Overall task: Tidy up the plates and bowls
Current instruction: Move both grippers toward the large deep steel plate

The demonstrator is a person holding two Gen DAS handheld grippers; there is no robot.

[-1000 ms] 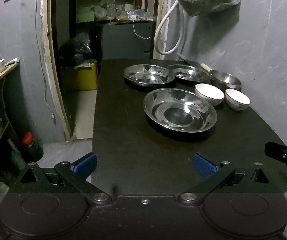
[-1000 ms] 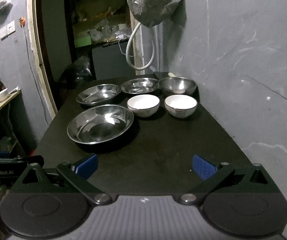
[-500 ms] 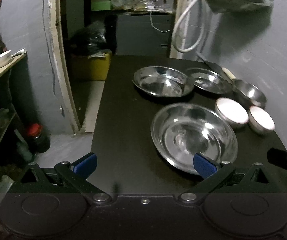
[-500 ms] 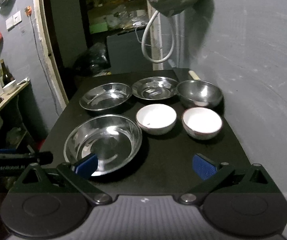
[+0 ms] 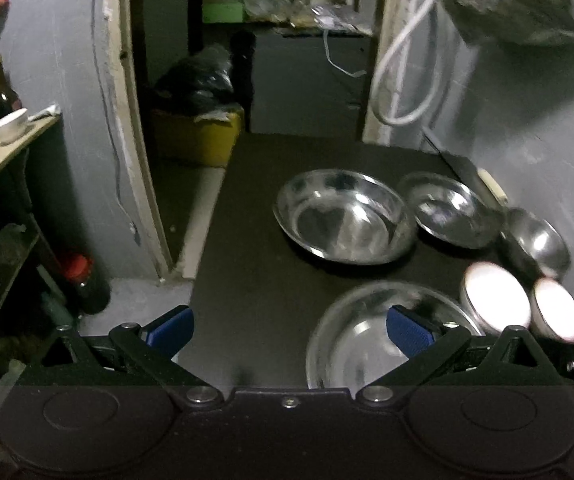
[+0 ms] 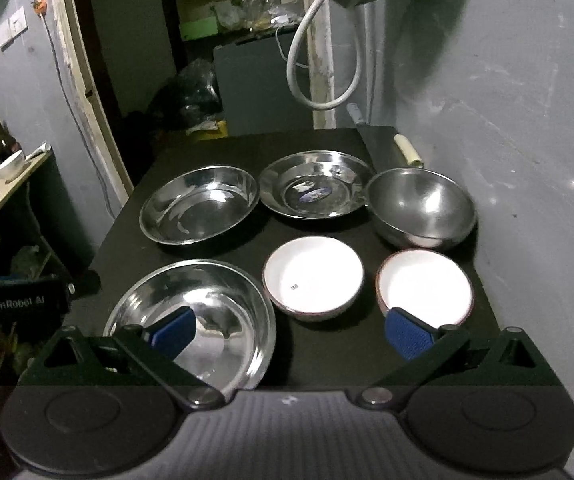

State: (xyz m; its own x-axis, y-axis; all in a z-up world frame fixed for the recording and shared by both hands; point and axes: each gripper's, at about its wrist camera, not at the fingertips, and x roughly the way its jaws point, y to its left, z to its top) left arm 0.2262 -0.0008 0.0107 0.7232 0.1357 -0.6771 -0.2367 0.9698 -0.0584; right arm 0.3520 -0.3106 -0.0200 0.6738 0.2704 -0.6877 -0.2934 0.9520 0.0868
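On the black table [image 6: 319, 148] stand three steel plates: a near one [image 6: 223, 300], a far left one [image 6: 199, 210] and a far middle one [image 6: 315, 190]. A deep steel bowl [image 6: 423, 210] stands at the far right. Two white bowls [image 6: 313, 276] [image 6: 425, 284] sit in front of it. My right gripper [image 6: 291, 332] is open, above the near plate and the right white bowl. My left gripper [image 5: 291, 326] is open, its right finger over the near plate [image 5: 359, 340]. The far left plate [image 5: 343, 216] lies ahead of it.
A grey wall [image 6: 527, 120] runs along the table's right side, with a white hose [image 6: 327, 60] and a hanging bag [image 5: 523, 0]. A knife handle [image 6: 407, 150] lies at the far right corner. A doorway [image 5: 191, 80] and a shelf with bottles [image 5: 3, 128] are left.
Both grippers have moved forward over the table. The dishes now appear closer and the near plate sits under the fingers. Both grippers stay open.
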